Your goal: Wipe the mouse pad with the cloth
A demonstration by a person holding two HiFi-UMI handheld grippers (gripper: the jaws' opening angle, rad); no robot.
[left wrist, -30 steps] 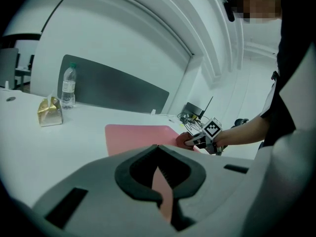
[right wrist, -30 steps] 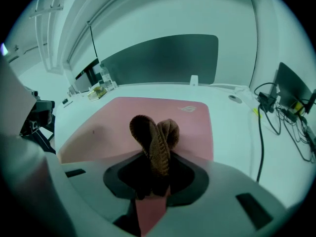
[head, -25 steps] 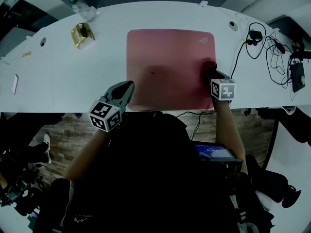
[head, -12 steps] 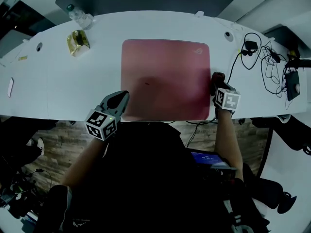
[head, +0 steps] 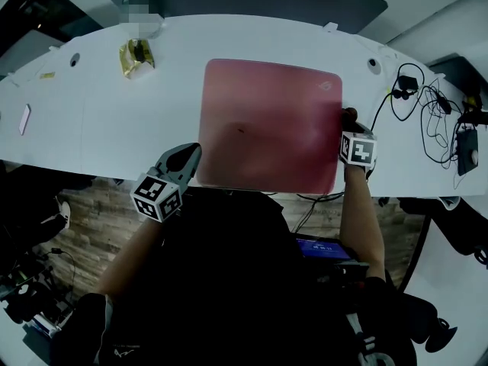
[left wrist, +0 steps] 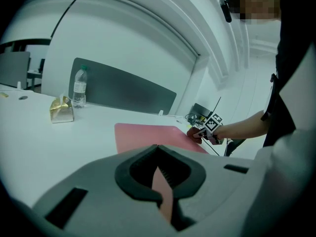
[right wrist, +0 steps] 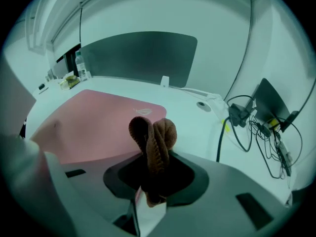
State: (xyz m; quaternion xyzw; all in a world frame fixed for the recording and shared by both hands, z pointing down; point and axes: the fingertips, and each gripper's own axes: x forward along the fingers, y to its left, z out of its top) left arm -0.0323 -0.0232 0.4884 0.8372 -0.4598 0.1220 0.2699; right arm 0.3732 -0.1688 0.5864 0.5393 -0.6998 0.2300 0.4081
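Two tools sit along the near side of the white counter (head: 114,128). Closest in, the left tool (head: 188,155) is at the near left corner of the pink mouse pad (head: 267,105). Its jaws are drawn together on nothing, and it has hardly shifted over the last second.

A little farther along, the right tool (right wrist: 152,157) is clamped on a bunched brown cloth (right wrist: 153,132). A second ago that cloth was on the pad's right near part. It then slid sideways, and now it is at the pad's right edge, just off the pink surface.

That reads as one wiping stroke run out to the border. The pad itself has not moved, and a small dark speck (head: 241,130) remains near its middle, so I judge another pass is needed there.

Farther off are the tangled cables (head: 427,113) at the right, and a gold packet (head: 136,54) and a water bottle (left wrist: 79,87) at the far left.
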